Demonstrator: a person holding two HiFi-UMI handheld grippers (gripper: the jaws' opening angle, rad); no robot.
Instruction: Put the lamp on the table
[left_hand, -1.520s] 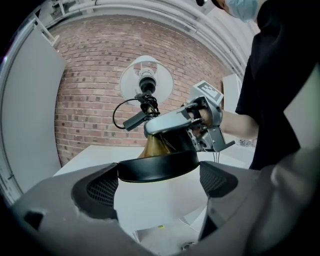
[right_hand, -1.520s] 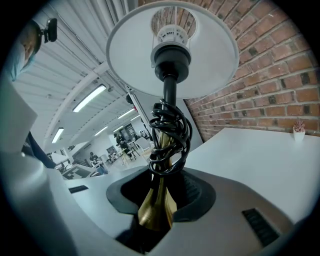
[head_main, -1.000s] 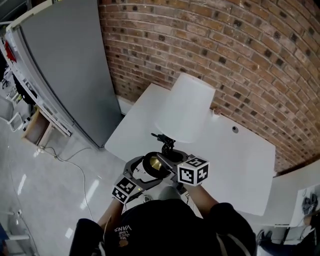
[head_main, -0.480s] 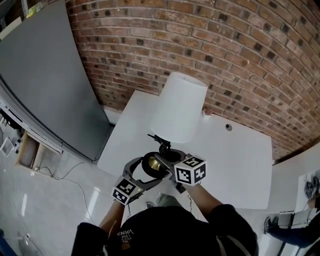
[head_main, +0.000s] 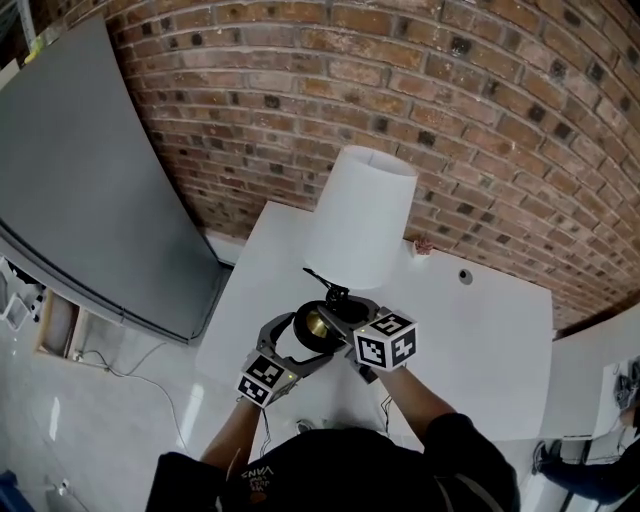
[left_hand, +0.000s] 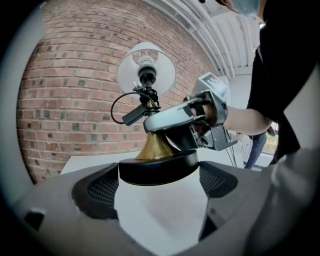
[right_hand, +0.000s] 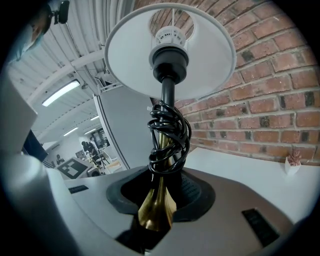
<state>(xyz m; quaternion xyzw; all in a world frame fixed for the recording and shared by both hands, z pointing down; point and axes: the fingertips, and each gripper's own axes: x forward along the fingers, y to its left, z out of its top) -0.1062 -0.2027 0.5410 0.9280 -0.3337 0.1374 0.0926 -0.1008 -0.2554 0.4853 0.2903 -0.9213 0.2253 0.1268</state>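
The lamp has a white shade, a brass stem and a round black base. It stands upright in the air over the near left part of the white table. My left gripper is shut on the black base, whose sides sit against both pads. My right gripper is shut on the brass stem, just below the coiled black cord. In the left gripper view my right gripper reaches in from the right above the brass cone.
A brick wall runs behind the table. A tall grey cabinet stands to the left. A small pink thing and a round grommet are near the table's far edge. A second white surface adjoins on the right.
The view has moved toward the wall; the cabinet has slid left and the table sits more centrally under the lamp. Both grippers keep their hold on the lamp.
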